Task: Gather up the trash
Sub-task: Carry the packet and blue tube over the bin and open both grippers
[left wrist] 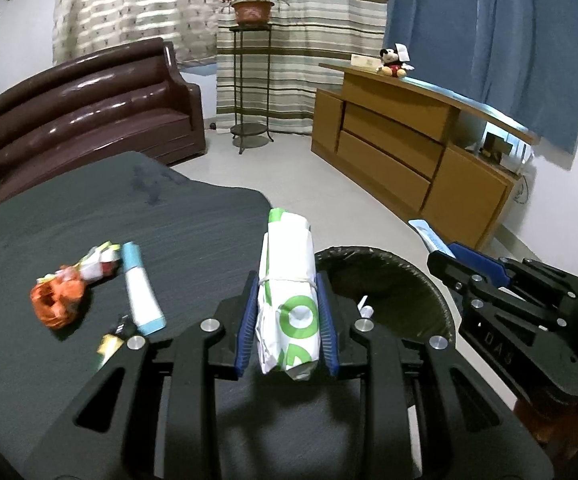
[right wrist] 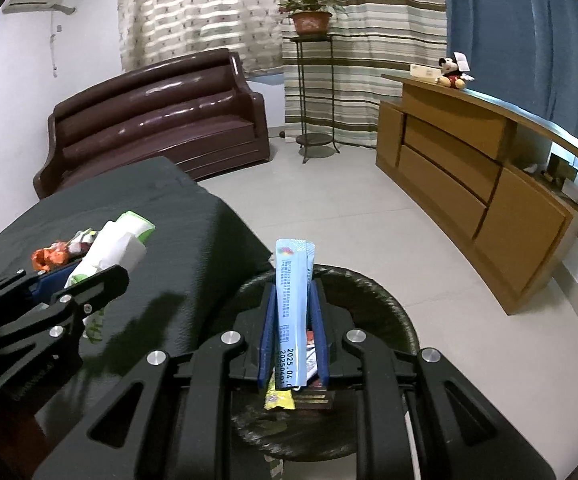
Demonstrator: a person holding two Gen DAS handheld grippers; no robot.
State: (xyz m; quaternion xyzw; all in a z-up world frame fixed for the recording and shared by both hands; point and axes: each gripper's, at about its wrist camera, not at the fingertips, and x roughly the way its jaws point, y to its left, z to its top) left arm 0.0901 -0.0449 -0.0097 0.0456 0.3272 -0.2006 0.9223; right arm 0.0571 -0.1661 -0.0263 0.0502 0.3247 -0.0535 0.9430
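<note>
Bin mostly hidden behind right tongs, contents unclear

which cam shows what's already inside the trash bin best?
Right wrist. It looks down into the trash bin, showing a yellow wrapper and dark packet at the bottom. Left wrist sees the bin obliquely: mostly dark liner, one small white item.

Left wrist view: mounted behind the left tongs, close above the dark tabletop, facing the sofa and striped curtain. Right wrist view: behind the right tongs, over the lined bin, facing alike. Shared: tabletop, bin, sofa, wooden cabinet, each other's tongs.
</note>
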